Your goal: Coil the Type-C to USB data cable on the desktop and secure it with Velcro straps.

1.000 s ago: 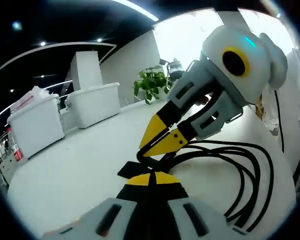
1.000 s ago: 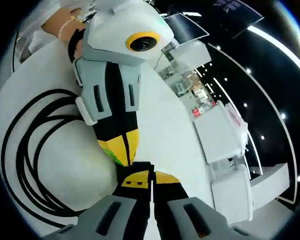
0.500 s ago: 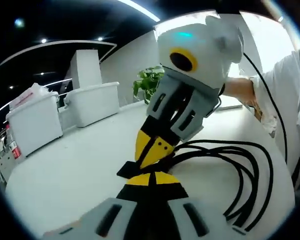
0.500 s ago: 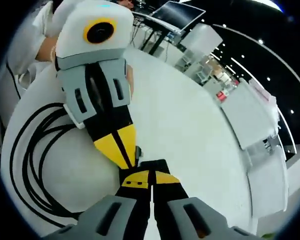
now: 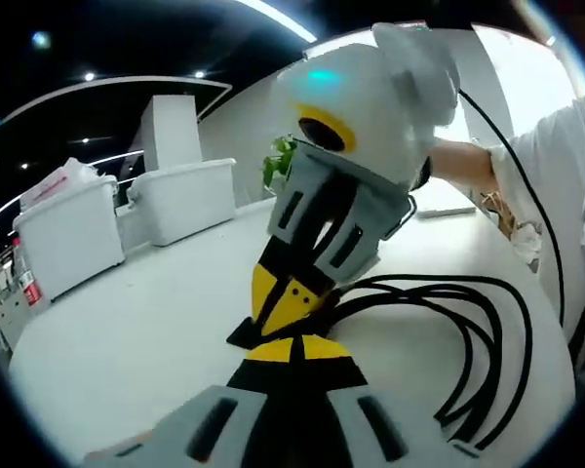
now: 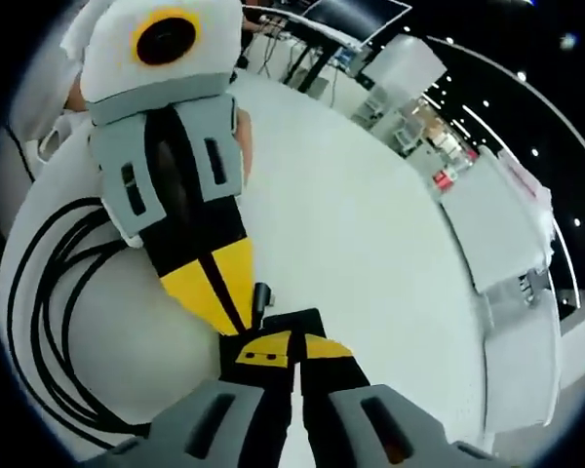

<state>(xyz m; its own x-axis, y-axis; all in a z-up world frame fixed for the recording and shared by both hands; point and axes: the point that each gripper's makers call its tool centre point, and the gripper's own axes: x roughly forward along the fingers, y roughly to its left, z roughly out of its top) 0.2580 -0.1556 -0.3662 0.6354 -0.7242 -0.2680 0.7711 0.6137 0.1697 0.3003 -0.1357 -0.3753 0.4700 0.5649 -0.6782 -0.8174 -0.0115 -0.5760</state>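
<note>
Left gripper view: right gripper [image 5: 285, 310] hides plant [image 5: 276, 162]; bins [image 5: 180, 200] behind.

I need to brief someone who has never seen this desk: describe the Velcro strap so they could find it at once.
Start from the white desktop and find the coiled black cable, whose loops fan out to one side. Follow the loops to where they bunch together between the two yellow-tipped grippers, left gripper and right gripper. The Velcro strap is the flat, wide black tab there, unlike the thin round cable strands.
</note>
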